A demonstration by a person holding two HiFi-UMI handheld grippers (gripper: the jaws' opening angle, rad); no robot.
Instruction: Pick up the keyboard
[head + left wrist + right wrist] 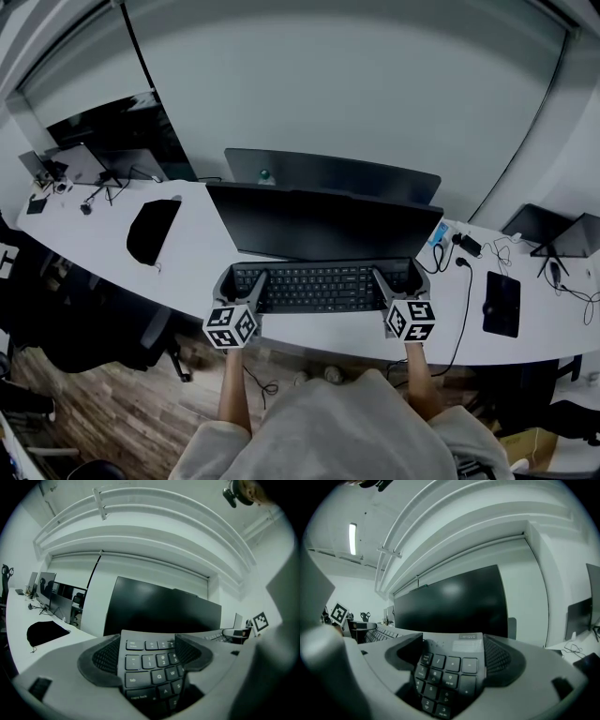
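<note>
- Two grippers hold one dark keyboard [322,286] in the head view. The left gripper [242,281] has its left end and the right gripper [397,279] has its right end. The keyboard is at the near side of the white worktop [197,258], just in front of a big dark monitor [319,223]. From up here I cannot tell if the keyboard touches the worktop. A black bag [152,230] lies well off to the left.
- In the left gripper view, the left gripper [147,656] is closed on the keyboard [145,665]. One jaw presses on each long edge of the end with the tab and Q keys. The monitor [159,606] stands behind it. The black bag [44,632] lies on the worktop [16,618] far to the left.
- In the right gripper view, the right gripper [452,660] is closed on the number-key end of the keyboard [450,667], with one jaw on each long edge. The monitor [454,604] fills the space behind. The other keys run off to the left, toward a marker cube [338,613].
</note>
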